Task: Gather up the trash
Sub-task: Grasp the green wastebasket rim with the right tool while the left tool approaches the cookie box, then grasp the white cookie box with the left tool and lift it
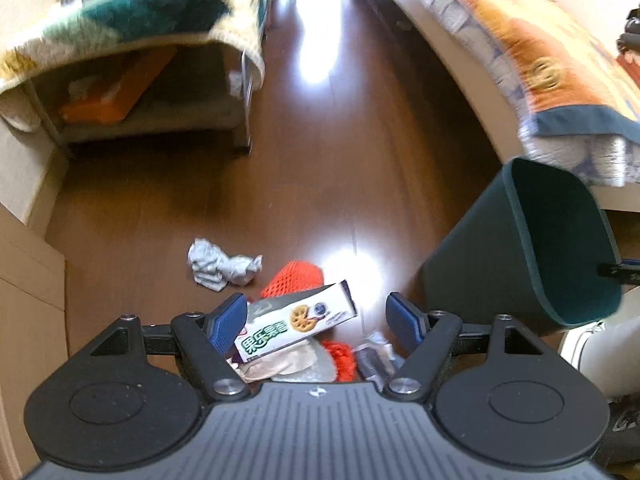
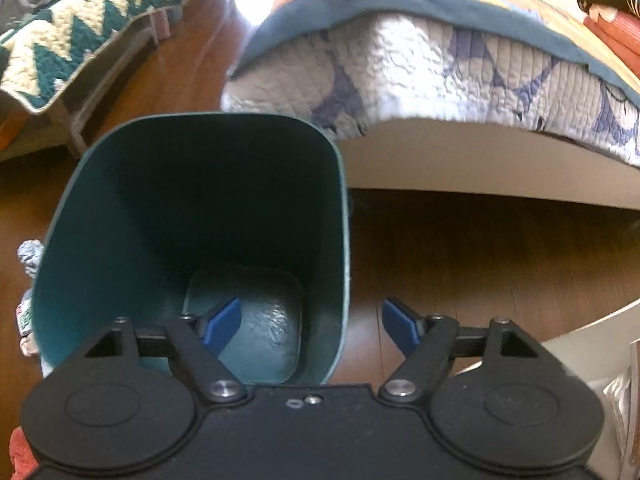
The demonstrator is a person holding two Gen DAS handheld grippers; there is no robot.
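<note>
1. Left gripper (image 1: pixel 316 316) is released, jaws wide, pointing steeply down at the trash pile on the floor (image 1: pixel 312 168); nothing clamped, though the biscuit box (image 1: pixel 298 320) sits between the pads, probably the next pick.
2. Right gripper (image 2: pixel 311 326) is released too; its jaws straddle the right wall of the teal bin (image 2: pixel 192 208), one pad inside, one outside, not pressing yet. Likely set up to grasp the rim and steady or tip the bin.
3. Teal bin looks empty, bare bottom visible. It stands on the floor just beside the bed (image 2: pixel 460 80), right of the pile in the left wrist view, close by so drops stay short.
4. Trash count, left wrist view: one biscuit box, one crumpled grey paper wad (image 1: pixel 222 266) a little apart to the left, at least one orange foam net (image 1: pixel 294 278) behind the box, plus more red and beige scraps under the gripper, too hidden to count.
5. One bin, two grippers, one low bench (image 1: pixel 152 120) with a zigzag quilt (image 1: pixel 132 12) across the floor.
6. Progress: nothing collected yet, judging by the empty bin.
</note>
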